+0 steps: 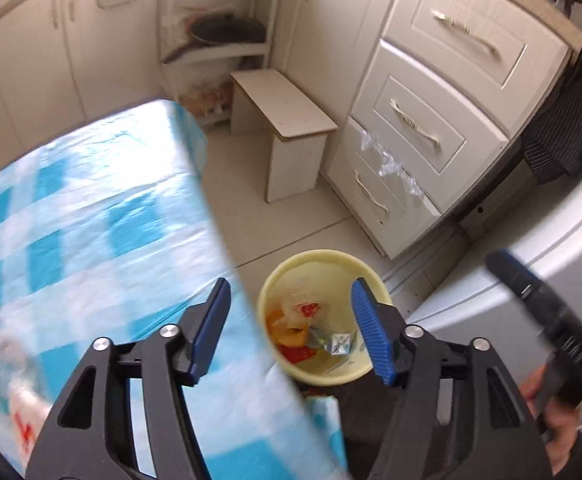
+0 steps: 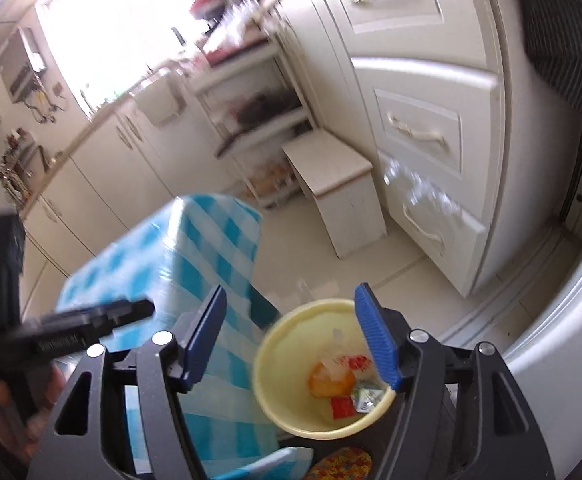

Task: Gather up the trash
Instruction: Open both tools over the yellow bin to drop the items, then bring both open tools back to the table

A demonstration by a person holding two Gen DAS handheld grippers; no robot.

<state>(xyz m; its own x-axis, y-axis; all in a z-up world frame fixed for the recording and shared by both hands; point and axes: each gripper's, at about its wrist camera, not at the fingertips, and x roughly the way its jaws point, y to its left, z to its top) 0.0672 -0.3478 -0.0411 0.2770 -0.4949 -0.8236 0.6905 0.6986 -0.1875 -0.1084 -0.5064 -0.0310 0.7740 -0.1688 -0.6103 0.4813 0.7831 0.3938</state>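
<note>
Trash (image 1: 311, 332) of crumpled wrappers lies jumbled, no clear long axis, inside an upright yellow bin (image 1: 291, 268) on the floor beside a blue-checked table (image 1: 91, 220), both grippers (image 1: 291, 316) (image 2: 291, 332) wide open, empty.

Daylight from a blown-out window (image 2: 103, 28) floods the kitchen; both fisheye views are motion-blurred, edges bent and dark.

The desk (image 1: 91, 208), under a blue-checked cloth, stands on the pale tiled floor (image 1: 291, 216); a yellow bin (image 1: 291, 276) at its 3 o'clock, a small stool (image 1: 287, 108) at 1 o'clock.
</note>
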